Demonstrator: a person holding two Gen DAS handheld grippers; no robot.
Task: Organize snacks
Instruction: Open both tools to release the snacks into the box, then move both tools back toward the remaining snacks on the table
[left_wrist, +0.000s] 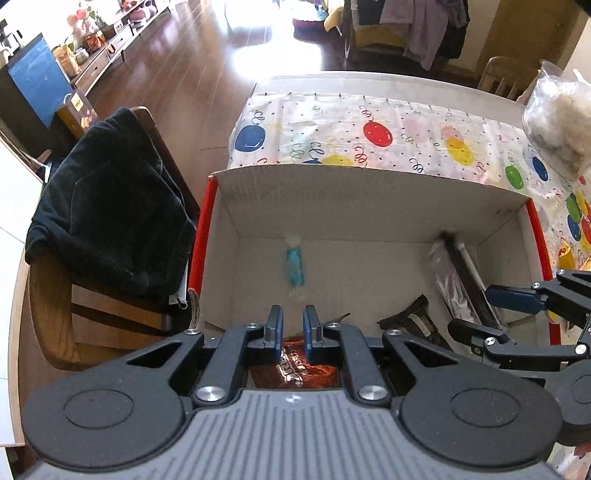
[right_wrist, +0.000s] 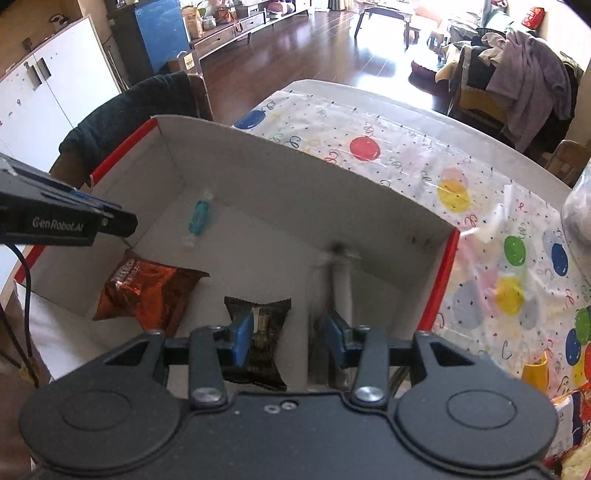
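Left claw (left_wrist: 293, 334) hung clenched and empty; right claw (right_wrist: 288, 338) stood released over the light, crinkly dark packet (right_wrist: 258, 314), best pinched mid-body.

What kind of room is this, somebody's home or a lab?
Most likely a lived-in home, a dining and living area. A table with a balloon-print tablecloth holds the cardboard box of snacks, clothes are piled over a chair, and a low sideboard stands on the dark wood floor.

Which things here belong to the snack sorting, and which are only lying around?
Job:
cardboard box
orange snack bag
black snack packet
blue candy
clear long packet

Lying about:
dark jacket on the chair
balloon tablecloth
clear bag of white stuff
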